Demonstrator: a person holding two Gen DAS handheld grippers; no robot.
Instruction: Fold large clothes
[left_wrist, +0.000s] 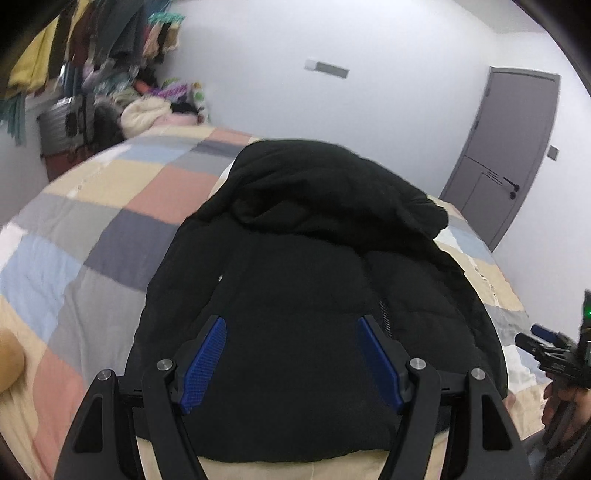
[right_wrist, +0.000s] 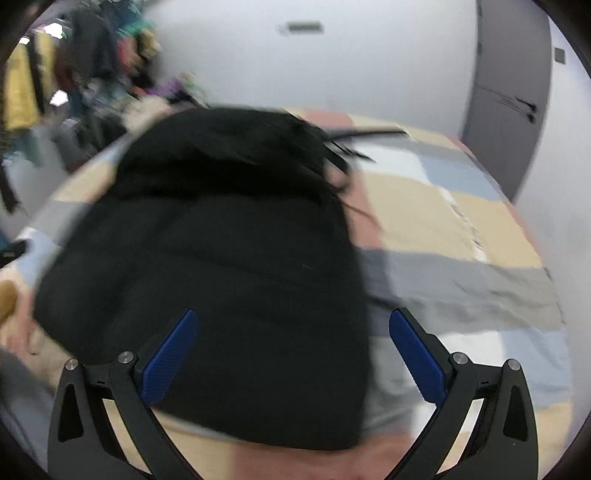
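The black padded hooded jacket (left_wrist: 314, 280) lies on the patchwork quilt bed (left_wrist: 110, 221), long axis running near to far, hood at the far end; both tools, left tool (left_wrist: 291, 328) and right tool (right_wrist: 291, 325), hover open over its near hem, the right at its right edge

Patchwork quilt (left_wrist: 110, 206) in blue, grey, peach and cream squares spread from 9 to 3 o'clock, grey door (left_wrist: 517, 147) with dark handle at 2 o'clock, hanging clothes (left_wrist: 92, 40) at 11 o'clock, possibly a suitcase (left_wrist: 61, 125) beneath, blurred.
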